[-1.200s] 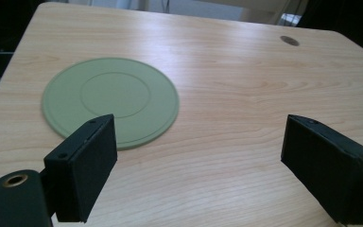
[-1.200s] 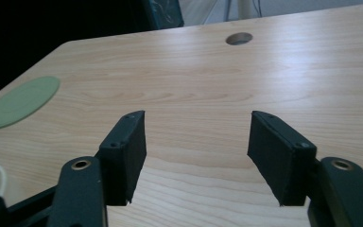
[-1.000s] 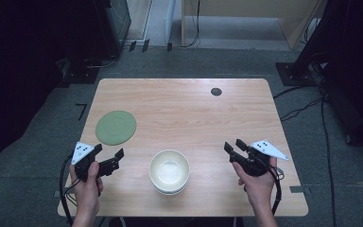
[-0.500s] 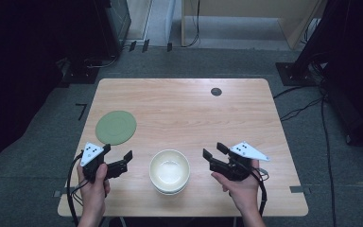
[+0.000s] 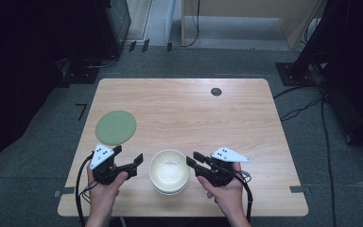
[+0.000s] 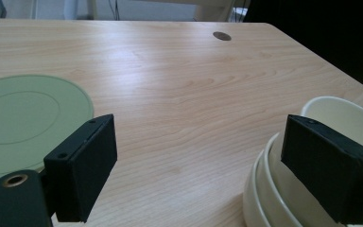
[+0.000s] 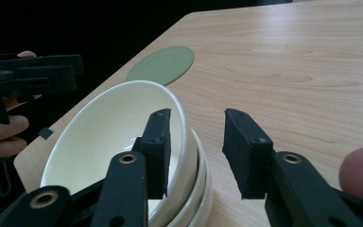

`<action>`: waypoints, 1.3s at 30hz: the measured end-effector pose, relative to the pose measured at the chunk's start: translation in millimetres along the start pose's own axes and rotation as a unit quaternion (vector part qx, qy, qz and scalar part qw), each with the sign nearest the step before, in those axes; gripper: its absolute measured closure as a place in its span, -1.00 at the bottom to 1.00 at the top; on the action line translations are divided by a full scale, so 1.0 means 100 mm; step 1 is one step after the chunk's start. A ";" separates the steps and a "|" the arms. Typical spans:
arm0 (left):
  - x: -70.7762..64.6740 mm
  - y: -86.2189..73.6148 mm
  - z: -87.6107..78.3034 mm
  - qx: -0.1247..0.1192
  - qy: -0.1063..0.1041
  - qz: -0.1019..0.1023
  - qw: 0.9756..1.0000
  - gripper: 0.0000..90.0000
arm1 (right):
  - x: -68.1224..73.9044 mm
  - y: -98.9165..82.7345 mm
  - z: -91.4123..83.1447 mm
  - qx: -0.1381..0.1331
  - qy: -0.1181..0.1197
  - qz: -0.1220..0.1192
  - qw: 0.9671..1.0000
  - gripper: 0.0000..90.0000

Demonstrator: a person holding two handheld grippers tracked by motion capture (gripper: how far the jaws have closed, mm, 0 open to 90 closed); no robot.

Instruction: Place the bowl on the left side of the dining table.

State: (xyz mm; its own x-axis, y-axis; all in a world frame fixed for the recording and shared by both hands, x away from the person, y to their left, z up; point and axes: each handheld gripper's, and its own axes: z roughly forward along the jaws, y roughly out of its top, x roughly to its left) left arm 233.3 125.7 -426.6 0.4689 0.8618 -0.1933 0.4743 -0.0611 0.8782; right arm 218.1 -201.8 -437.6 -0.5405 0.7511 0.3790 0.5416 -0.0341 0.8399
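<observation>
A stack of cream bowls (image 5: 169,170) sits near the front edge of the wooden table (image 5: 194,113). My left gripper (image 5: 128,154) is open just left of the stack; in the left gripper view its jaws (image 6: 203,161) stand wide apart, and the bowls (image 6: 350,116) lie behind the right one. My right gripper (image 5: 192,158) is at the stack's right side. Its jaws (image 7: 196,142) have just been closing and straddle the top bowl's rim (image 7: 182,118), one pad inside and one outside with a gap left. A green plate (image 5: 116,127) lies flat at the left.
A dark round grommet (image 5: 216,91) is set in the table's far side. The green plate (image 7: 163,64) lies beyond the bowls in the right gripper view, with the other hand's gripper (image 7: 33,75) at the left. Cables and dark stands surround the table on the floor.
Both hands have moved inward toward the bowl stack. The right gripper has come over the top bowl's right rim, and its jaws stand narrower than before.
</observation>
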 end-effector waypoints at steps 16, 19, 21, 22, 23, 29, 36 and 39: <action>-0.30 -0.08 0.10 0.024 -0.030 0.035 0.999 -0.76 | 0.17 -0.08 0.24 0.041 -0.040 -0.018 0.998 0.70; -0.36 -0.10 0.12 0.031 -0.032 0.049 0.998 -0.72 | 0.21 -0.10 0.30 0.045 -0.062 -0.032 0.997 0.77; -0.39 -0.12 0.14 0.037 -0.036 0.055 0.997 -0.69 | 0.23 -0.11 0.32 0.044 -0.074 -0.042 0.995 0.83; -0.40 -0.13 0.15 0.039 -0.039 0.056 0.997 -0.69 | 0.25 -0.12 0.33 0.043 -0.083 -0.055 0.994 0.85; -0.41 -0.13 0.16 0.042 -0.040 0.057 0.997 -0.67 | 0.26 -0.13 0.34 0.037 -0.086 -0.058 0.994 0.87; -0.45 -0.16 0.18 0.042 -0.058 0.056 0.996 -0.19 | 0.27 -0.18 0.35 -0.007 -0.083 -0.093 0.992 0.87; -0.50 -0.18 0.22 0.051 -0.040 0.071 0.995 0.14 | 0.31 -0.22 0.33 -0.051 -0.087 -0.152 0.983 0.87; -0.52 -0.20 0.27 0.063 -0.025 0.084 0.994 0.35 | 0.30 -0.24 0.33 -0.058 -0.085 -0.153 0.983 0.87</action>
State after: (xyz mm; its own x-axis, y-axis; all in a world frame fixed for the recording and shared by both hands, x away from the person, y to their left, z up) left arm 219.2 68.2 -445.7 0.5838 0.8086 -0.0733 0.4754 -0.2672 0.8382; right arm 210.1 -156.7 -459.2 -0.5457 0.8370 0.0401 0.2877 0.1422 0.9471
